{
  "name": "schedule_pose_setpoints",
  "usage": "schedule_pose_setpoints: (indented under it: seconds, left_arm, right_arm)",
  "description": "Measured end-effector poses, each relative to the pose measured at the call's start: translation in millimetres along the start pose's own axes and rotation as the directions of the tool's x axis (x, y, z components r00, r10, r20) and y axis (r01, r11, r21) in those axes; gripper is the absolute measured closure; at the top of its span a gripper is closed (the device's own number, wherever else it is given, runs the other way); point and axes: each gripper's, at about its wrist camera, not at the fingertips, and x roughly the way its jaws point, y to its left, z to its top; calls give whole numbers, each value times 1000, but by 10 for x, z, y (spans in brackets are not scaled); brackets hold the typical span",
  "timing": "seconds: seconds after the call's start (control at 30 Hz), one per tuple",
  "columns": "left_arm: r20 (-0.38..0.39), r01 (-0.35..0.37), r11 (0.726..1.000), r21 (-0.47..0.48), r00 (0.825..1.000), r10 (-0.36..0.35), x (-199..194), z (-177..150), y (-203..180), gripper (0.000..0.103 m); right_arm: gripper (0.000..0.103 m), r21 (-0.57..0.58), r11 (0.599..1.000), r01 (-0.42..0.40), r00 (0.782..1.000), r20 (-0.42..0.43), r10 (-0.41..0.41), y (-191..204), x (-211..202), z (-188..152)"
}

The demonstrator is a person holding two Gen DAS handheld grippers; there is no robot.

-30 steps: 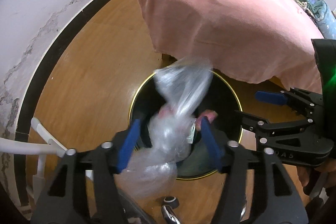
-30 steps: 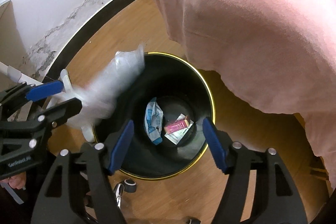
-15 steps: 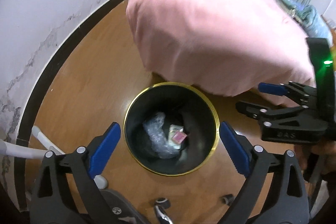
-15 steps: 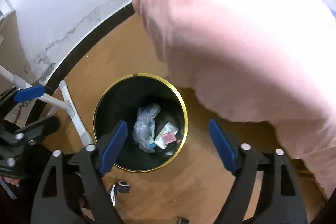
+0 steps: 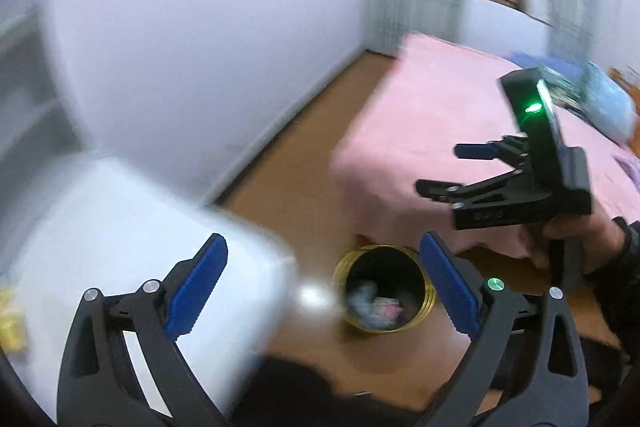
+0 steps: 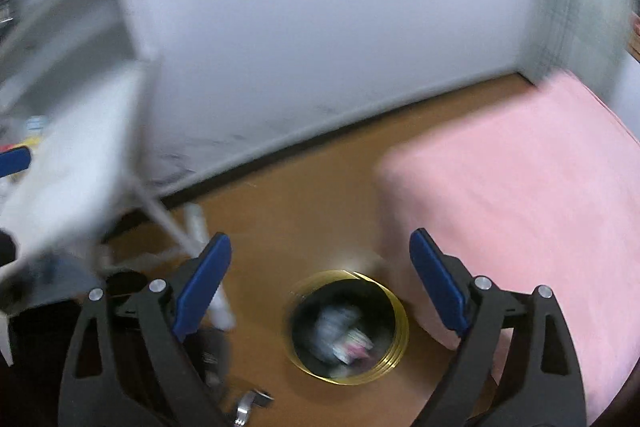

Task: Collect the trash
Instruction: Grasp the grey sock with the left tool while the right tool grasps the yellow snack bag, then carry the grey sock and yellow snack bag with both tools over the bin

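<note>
Item 1, my left gripper (image 5: 322, 285): jaws standing wide and holding nothing. They have just been opening further, and nothing is lying between the blue pads (image 5: 196, 289).

Item 2, my right gripper (image 6: 320, 285): jaws likewise spread and empty, having just been opening. In the left wrist view it is showing side-on at the right (image 5: 440, 171), a green light glowing on its housing, my right hand (image 5: 568, 239) wrapping the handle.

Item 3, trash bin (image 6: 394, 343): black inside, gold rim, standing upright on the wooden floor (image 6: 320, 195) just beside the corner of the pink-covered bed (image 6: 520, 187). Both cameras are looking down on it from above.

Item 4, trash (image 6: 340, 331): lying at the bottom of the bin. A crumpled clear plastic bag is sitting beside a small pink-and-white wrapper (image 6: 358, 343); blur is hiding finer detail. The same heap is appearing in the left wrist view (image 5: 372, 301).

Item 5, white table (image 5: 100, 227): blurring across the left of the left wrist view, near my left jaw.

Item 6, white wall (image 6: 320, 27) with dark skirting, running behind the bin.
</note>
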Motion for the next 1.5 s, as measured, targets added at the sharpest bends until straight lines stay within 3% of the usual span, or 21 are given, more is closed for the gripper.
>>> schedule_pose_setpoints:
  seconds: [0.1,0.17,0.2,0.23,0.27,0.4,0.5,0.57,0.67,0.8,0.9,1.0,1.1,1.13,1.2,1.23,1.33,1.5]
  left_arm:
    - [-5,-152,984,-94,988,152,-527,-266,714,9]
    - [-28,-275,948,-160,961,274,-888,-525,1225,9]
    - [-42,-324,928,-184,946,322,-1033,-637,1421,9]
    - [-70,-398,892,-215,917,393,-1240,-826,1717,9]
    - [-86,-433,872,-230,901,425,-1343,-931,1868,9]
    - [-191,-588,750,-304,809,556,-1791,-1492,2620,9]
    - [-226,-621,702,-349,783,580,-1994,-1753,3027,9]
    - [-238,-623,692,-366,781,577,-2056,-1912,3232,9]
    - [-239,-613,700,-366,789,566,-2063,-2068,3358,9]
    - [-232,-589,710,-385,807,544,-1905,-2126,3440,9]
    - [-220,-565,718,-406,823,523,-1850,-2155,3529,10]
    - [-223,-557,731,-395,829,512,-1744,-2108,3575,25]
    - [-240,-547,742,-388,837,491,-1627,-2090,3626,48]
    - [-251,-541,744,-393,841,479,-1588,-2095,3647,65]
    - [-265,-541,738,-403,841,472,-1568,-2098,3663,77]
    - [-255,-547,729,-412,837,484,-1607,-2087,3653,81]
    - [-216,-526,722,-449,848,484,-1762,-2036,3626,83]
    - [-174,-536,704,-466,835,522,-2007,-1883,3528,83]
  right_arm:
    - [16,-87,984,-152,987,32,156,768,-18,326]
    - [16,-155,958,-240,968,38,249,1326,-19,486]
    - [16,-188,942,-277,957,37,289,1587,-10,550]
    - [16,-221,924,-312,945,33,327,1853,-6,602]
    - [16,-260,898,-355,928,23,373,2177,7,667]
    - [16,-364,802,-473,869,-46,492,3232,129,783]
    - [16,-445,731,-517,842,-110,528,3947,244,784]
    - [16,-480,698,-531,834,-155,529,4319,404,789]
    - [16,-500,674,-544,832,-216,511,4734,684,793]
    - [16,-493,663,-564,824,-274,497,4915,934,762]
    - [19,-466,658,-591,806,-310,505,4961,1062,764]
    - [27,-450,657,-604,797,-331,505,5008,1126,759]
    - [35,-440,651,-618,786,-346,512,5037,1145,738]
    - [40,-443,654,-613,790,-341,510,5039,1143,738]
    - [51,-440,651,-618,786,-333,521,5021,1104,744]
    - [56,-434,651,-623,782,-325,532,4999,1072,755]
    - [61,-449,647,-616,786,-308,535,4966,983,766]
    - [62,-453,659,-600,796,-252,551,4817,766,830]
